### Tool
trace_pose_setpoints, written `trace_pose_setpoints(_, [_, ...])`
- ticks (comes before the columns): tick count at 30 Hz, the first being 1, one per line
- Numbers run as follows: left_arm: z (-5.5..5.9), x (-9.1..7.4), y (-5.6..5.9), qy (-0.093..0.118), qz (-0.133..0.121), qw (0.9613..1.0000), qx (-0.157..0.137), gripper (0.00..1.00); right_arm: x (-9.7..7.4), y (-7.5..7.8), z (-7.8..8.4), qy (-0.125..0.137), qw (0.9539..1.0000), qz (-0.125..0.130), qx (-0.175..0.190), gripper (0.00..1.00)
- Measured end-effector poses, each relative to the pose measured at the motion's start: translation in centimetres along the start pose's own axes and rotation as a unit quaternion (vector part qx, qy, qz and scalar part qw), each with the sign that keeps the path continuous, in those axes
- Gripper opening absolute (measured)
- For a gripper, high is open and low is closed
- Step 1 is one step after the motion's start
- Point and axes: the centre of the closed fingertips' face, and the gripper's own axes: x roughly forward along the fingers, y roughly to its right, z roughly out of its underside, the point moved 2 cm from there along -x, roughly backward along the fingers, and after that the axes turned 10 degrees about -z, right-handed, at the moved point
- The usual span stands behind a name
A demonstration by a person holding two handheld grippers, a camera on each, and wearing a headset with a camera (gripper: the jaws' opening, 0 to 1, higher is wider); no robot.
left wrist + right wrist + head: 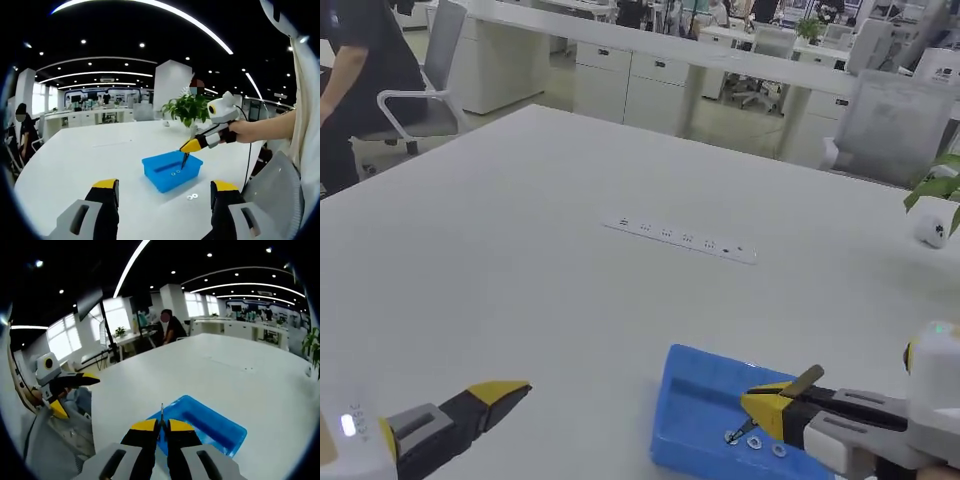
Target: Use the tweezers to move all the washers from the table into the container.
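Jaws of right gripper (767, 408) pinch tweezers (184, 161) angled into container (692, 398); left gripper (165, 186) gapes wide.

Near corner of container (690, 410) cut off by head view's bottom edge; right side hidden behind right gripper (767, 405); washers (767, 447) too small to count; tweezers (806, 380) tip too thin to tell if loaded

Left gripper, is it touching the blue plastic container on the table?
Apart. The head view shows bare white table between the left gripper and the blue plastic container.
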Motion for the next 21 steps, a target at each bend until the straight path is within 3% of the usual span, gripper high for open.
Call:
trace_pose_setpoints(5, [-0.5, -0.1, 0.1, 0.014, 0.002, 0.9999, -0.008, 0.76, 0.1, -0.9, 0.7, -0.005, 0.9999, -0.012, 0.004, 0.04])
trace_pose_setpoints(21, [-0.2, -0.1, -0.1, 0.008, -0.003, 1.0, -0.001, 0.75, 0.8, -2.6, 3.8, -0.028, 0.9988, -0.027, 0.029, 0.04])
